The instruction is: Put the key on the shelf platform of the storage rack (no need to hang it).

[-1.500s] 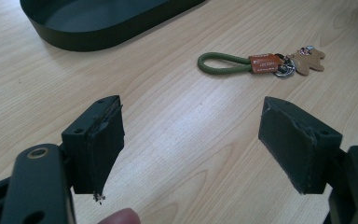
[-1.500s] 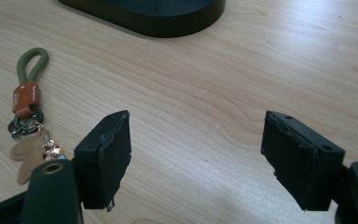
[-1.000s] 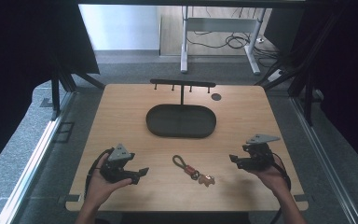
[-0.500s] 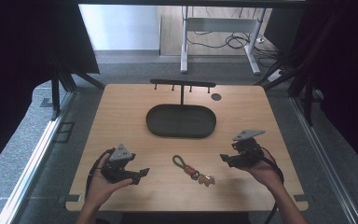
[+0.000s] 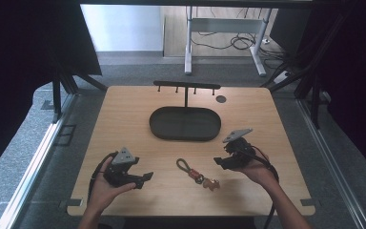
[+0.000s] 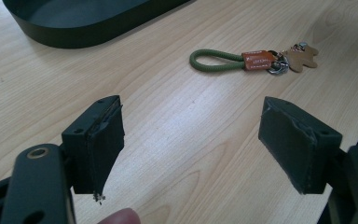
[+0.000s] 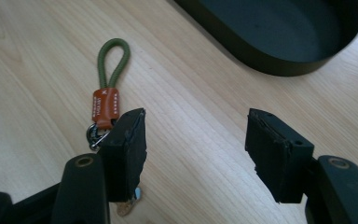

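Keyring (image 5: pixel 196 172): green cord loop, orange tag, metal ring and a small tan charm; lies flat on the wooden table (image 5: pixel 124 119), between the two tongs, nearer the right one; touched by neither
Right tongs (image 5: pixel 220 162): held just beside the charm end of the keyring; jaws spread with only bare table between them; they have just been closing; in the right gripper view the keyring lies outside the gap, beside one jaw
Left tongs (image 5: pixel 144 178): well apart from the keyring; jaws spread wide, nothing between them
Tray (image 5: pixel 185 123): dark oval, beyond the keyring, toward the table's middle; its inside bare
Hidden: in the right gripper view (image 7: pixel 106 107) one jaw covers the ring and most of the charm; the print on the tag is too small to read
Cut off: the tray runs past the top edge in both gripper views
View differences: the left gripper view (image 6: pixel 254 60) shows the whole keyring, charm included; the high view shows a rack with pegs (image 5: pixel 187 86) behind the tray
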{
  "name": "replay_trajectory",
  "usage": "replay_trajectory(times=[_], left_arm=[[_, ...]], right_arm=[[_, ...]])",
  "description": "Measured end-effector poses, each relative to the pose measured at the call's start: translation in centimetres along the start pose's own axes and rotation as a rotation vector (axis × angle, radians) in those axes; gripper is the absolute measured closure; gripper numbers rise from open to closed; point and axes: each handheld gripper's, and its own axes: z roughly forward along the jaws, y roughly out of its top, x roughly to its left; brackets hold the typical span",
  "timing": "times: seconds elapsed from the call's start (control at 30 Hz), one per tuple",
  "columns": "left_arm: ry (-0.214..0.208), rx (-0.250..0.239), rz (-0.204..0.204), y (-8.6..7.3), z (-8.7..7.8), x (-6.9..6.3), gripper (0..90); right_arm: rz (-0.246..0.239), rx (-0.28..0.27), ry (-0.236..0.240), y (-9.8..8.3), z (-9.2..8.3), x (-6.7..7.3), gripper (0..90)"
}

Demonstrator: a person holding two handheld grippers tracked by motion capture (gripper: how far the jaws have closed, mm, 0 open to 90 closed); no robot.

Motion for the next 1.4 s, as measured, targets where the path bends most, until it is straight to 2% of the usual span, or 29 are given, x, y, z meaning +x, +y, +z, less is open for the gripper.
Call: replay_trajectory(times=[0.4, 0.93, 1.03, 1.2, 1.4], left_arm=[[0.008, 0.004, 0.0, 0.0, -0.1, 0.1, 22.6], [0.014, -0.006, -0.005, -0.1, -0.4, 0.1, 22.6], [0.015, 0.008, -0.007, -0.1, -0.1, 0.0, 22.7], [0.001, 0.01, 0.009, 0.0, 0.1, -0.4, 22.6], [0.004, 0.007, 0.004, 0.0, 0.0, -0.3, 22.6]], right_arm=[[-0.034, 0.027, 0.022, 0.8, 0.9, 0.8, 38.5], [-0.083, 0.083, 0.049, 1.7, 3.3, 2.8, 39.9], [-0.088, 0.09, 0.052, 1.8, 3.5, 3.0, 40.2], [-0.102, 0.096, 0.074, 1.9, 4.0, 3.6, 43.4], [-0.119, 0.131, 0.096, 2.3, 5.1, 4.3, 46.2]])
